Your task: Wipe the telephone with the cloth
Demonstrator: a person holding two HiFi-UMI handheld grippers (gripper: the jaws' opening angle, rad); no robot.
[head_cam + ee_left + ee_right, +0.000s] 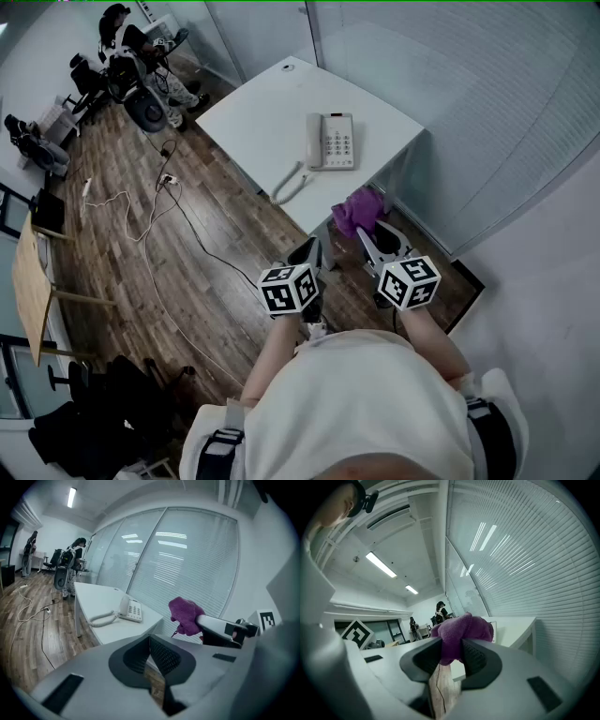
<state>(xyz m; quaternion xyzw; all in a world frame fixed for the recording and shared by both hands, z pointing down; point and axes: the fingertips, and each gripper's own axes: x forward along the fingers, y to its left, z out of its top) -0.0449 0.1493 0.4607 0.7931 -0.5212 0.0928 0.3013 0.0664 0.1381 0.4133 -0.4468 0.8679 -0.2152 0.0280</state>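
Note:
A white telephone (pixel 330 141) with a coiled cord (pixel 287 186) lies on the white table (pixel 262 117); it also shows in the left gripper view as the telephone (pixel 131 609). My right gripper (pixel 367 228) is shut on a purple cloth (pixel 356 210), held in the air just off the table's near corner. The cloth (pixel 461 632) bulges out between the jaws in the right gripper view. My left gripper (pixel 307 251) is shut with nothing in it, beside the right one and short of the table. The cloth (pixel 185 615) is seen to its right.
Glass partitions with blinds (pixel 487 103) run behind and to the right of the table. Cables (pixel 150 211) trail across the wooden floor on the left. Office chairs (pixel 141 94) and people stand at the far left corner. A wooden desk (pixel 28 281) is at the left edge.

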